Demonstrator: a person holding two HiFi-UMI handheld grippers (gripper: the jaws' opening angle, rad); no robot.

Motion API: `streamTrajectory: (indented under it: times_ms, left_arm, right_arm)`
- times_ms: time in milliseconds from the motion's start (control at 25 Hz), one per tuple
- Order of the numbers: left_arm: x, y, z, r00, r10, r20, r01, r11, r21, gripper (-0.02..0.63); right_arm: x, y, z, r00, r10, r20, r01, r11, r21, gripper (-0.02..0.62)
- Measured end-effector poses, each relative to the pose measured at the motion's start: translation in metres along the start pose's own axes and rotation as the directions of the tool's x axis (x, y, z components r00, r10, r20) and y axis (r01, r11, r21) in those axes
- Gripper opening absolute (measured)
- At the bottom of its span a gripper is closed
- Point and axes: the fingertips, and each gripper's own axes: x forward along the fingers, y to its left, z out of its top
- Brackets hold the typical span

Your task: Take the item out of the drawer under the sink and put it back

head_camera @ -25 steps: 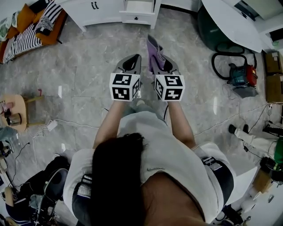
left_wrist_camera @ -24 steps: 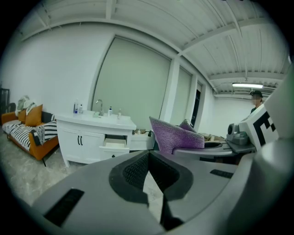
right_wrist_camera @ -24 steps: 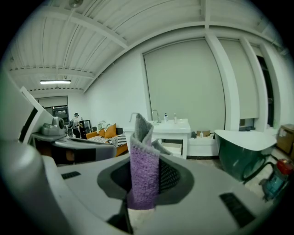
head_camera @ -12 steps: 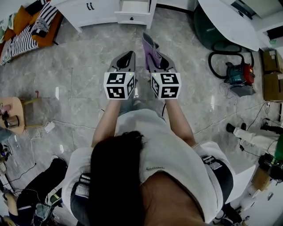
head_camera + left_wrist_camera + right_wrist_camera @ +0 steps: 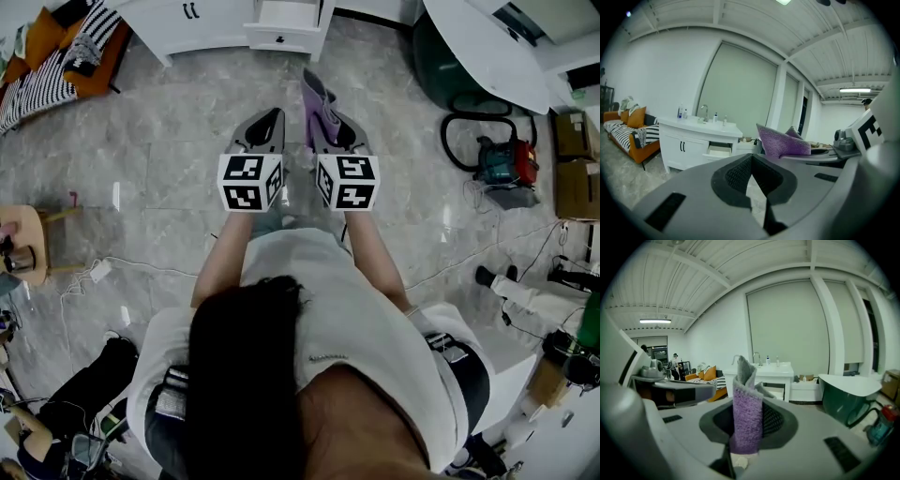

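Note:
A purple cloth (image 5: 317,101) stands up from between the jaws of my right gripper (image 5: 330,131), which is shut on it; in the right gripper view the cloth (image 5: 746,416) rises folded and upright from the pads. Just to its left, my left gripper (image 5: 265,131) is shut with nothing in it; its pads meet at the tip (image 5: 751,159). Both are held above the marble floor, pointing at the white sink cabinet (image 5: 216,21). Its drawer (image 5: 286,17) under the sink stands pulled out, also seen as the drawer (image 5: 719,150) and the drawer (image 5: 776,391).
An orange sofa (image 5: 56,61) with a striped throw is at the far left. A white-rimmed green tub (image 5: 483,47) and a vacuum cleaner (image 5: 508,159) are at the right. A small round table (image 5: 23,246), floor cables and another person (image 5: 56,431) are at the lower left.
Both grippers, with the cloth still gripped, have shifted slightly left in the head view, and the cabinet sits a little higher in the picture. The jaws look the same.

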Motion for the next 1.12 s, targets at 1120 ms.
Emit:
streamTrajectory:
  times_ms: [1120]
  left_arm:
    - [0.159,0.138,0.073,0.998,-0.034,-0.054,0.035,0.999,0.003,0.005]
  right_arm:
    - [0.2,-0.032,0.077,0.998,-0.057,-0.042,0.057,0.998,0.007,0.101]
